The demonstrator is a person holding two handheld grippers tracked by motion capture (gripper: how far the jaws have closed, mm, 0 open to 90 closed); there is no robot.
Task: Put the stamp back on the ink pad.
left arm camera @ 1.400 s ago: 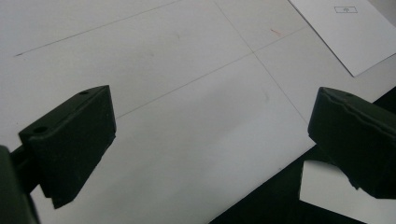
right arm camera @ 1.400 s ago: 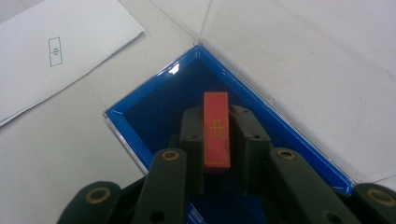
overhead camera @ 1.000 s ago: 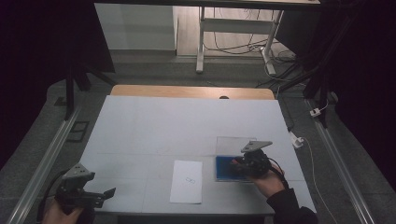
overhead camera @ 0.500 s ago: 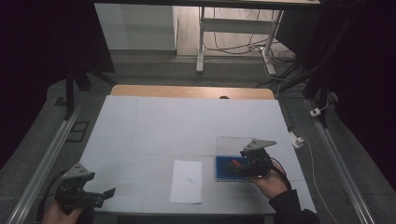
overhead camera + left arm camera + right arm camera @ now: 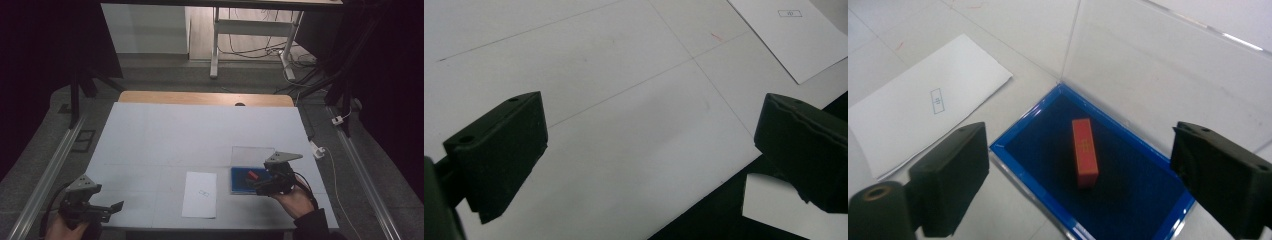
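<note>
Left hand-held gripper (image 5: 107,210) at near-left corner of bench (image 5: 200,130), jaws spread wide, grasping nothing. White paper sheet (image 5: 200,194) flat near bench centre, small printed box on it, just left of blue tray (image 5: 239,181). Clear lid (image 5: 1168,65) stands upright at tray's far edge. Red block (image 5: 1084,151) lies flat inside tray, long axis running near to far. Right hand-held gripper (image 5: 257,184) over tray, jaws released either side of block, not touching.

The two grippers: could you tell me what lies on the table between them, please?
In the high view, a white sheet lies between the left gripper and the right gripper, beside the blue tray.
</note>
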